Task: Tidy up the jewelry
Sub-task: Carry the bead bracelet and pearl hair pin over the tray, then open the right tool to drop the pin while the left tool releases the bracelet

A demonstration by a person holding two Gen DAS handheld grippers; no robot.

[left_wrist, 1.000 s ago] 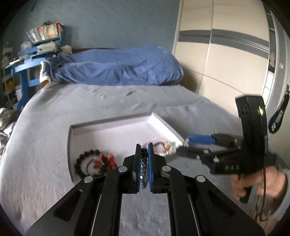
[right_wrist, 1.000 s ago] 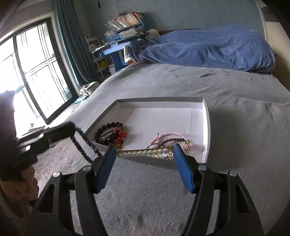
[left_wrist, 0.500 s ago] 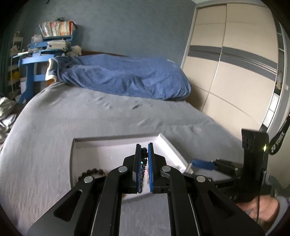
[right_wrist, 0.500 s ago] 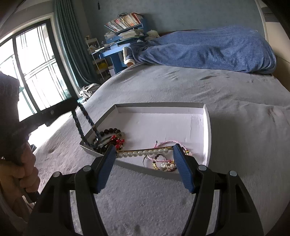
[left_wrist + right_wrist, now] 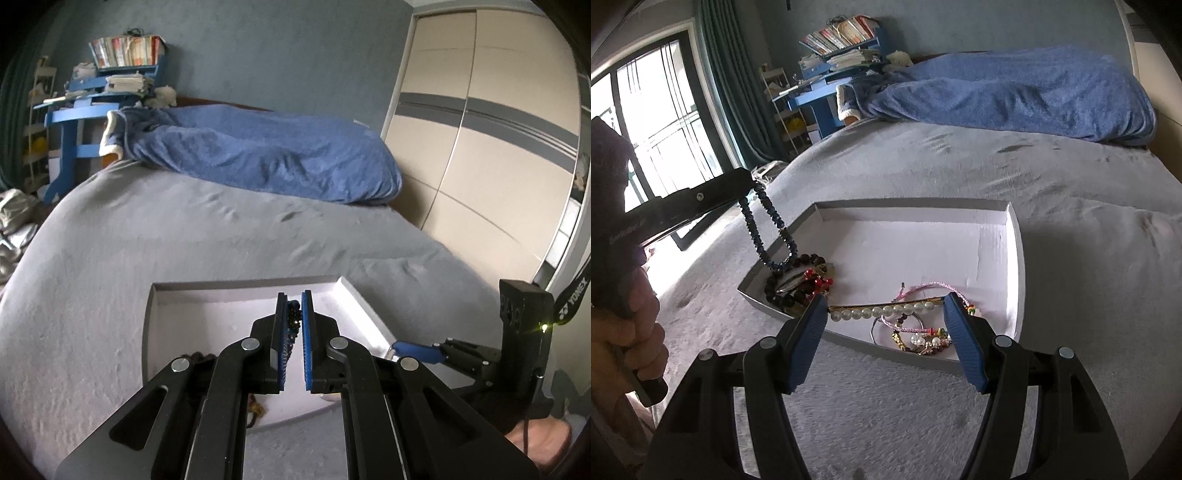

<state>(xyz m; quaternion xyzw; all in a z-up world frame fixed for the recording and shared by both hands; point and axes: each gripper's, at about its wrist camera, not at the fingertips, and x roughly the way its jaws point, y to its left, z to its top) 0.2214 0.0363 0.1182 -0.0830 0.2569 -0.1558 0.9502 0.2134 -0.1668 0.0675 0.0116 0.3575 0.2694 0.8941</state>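
A shallow white tray point(image 5: 1015, 251) lies on the grey bed and also shows in the left wrist view point(image 5: 221, 306). My left gripper point(image 5: 294, 312) is shut on a dark blue bead necklace point(image 5: 764, 229); it hangs in a loop over the tray's left corner, its lower end on a pile of black and red bead bracelets point(image 5: 801, 280). My right gripper point(image 5: 886, 325) is open and empty, just in front of the tray's near wall. Between its fingers lie a pearl hair clip point(image 5: 882, 312), a pink cord bracelet point(image 5: 923, 291) and small beaded pieces point(image 5: 923, 338).
A blue blanket point(image 5: 1015, 92) lies at the head of the bed. A blue desk with books point(image 5: 834, 74) and a window point(image 5: 665, 129) stand to the left. Wardrobe doors point(image 5: 498, 147) are on the right of the left wrist view.
My left gripper has lifted and moved over the tray with the blue necklace, whose end now rests on the black beads. The right gripper stays open and has barely moved.
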